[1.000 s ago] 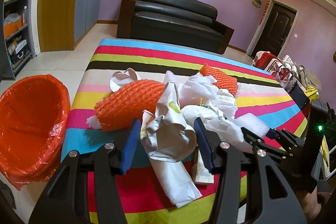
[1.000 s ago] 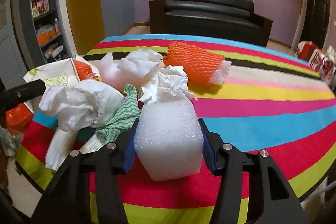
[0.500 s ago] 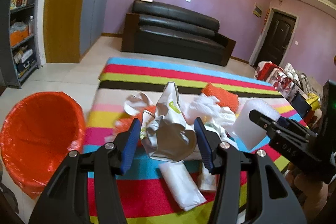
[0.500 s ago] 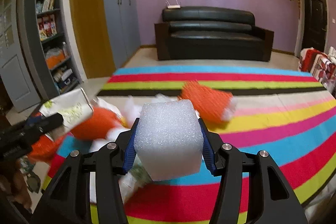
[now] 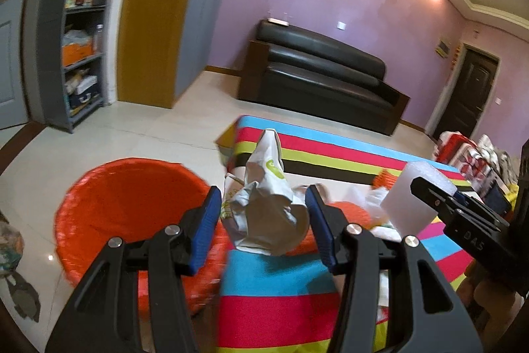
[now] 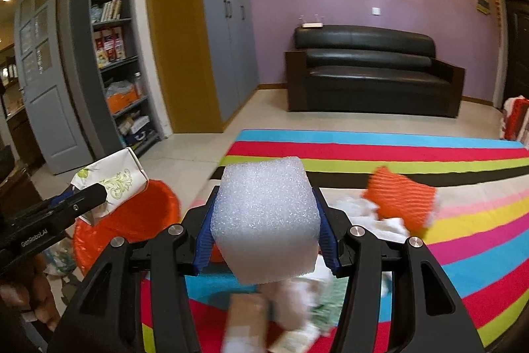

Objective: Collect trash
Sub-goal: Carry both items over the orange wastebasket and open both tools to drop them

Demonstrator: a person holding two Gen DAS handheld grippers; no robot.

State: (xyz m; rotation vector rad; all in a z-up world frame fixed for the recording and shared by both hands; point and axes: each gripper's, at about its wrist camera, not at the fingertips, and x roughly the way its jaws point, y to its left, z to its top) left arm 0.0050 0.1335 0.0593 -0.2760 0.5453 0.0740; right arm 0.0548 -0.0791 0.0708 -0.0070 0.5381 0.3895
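1. While a second ago low among the pile on the striped tablecloth [image 6: 429, 154], now lifted well clear and swung towards the orange-lined round trash bin [image 5: 125, 197] on the floor beside the table.
2. Left gripper [image 5: 263, 210]: clamped on a crumpled white paper bag with a green logo [image 5: 267, 204], blue pads pressed against both sides, grip unchanged.
3. Right gripper [image 6: 264, 220]: clamped on a white cube of packing foam [image 6: 264, 214], sides squeezed between the blue pads, grip equally steady.
4. Means two pieces picked at once and carried together; judged as mid-transfer, release over the bin not yet done.
5. Paper bag: creased, peaked upward, limp, hanging free above the table edge, just beside the bin's rim in the left view.
6. Foam block: pebbly, light, edges rounded, held level above the tablecloth, farther from the bin than the bag.
7. Left behind on the cloth: an orange ribbed foam net sleeve [image 6: 400, 200] and blurred white tissues [image 6: 380, 217], more trash to fetch.
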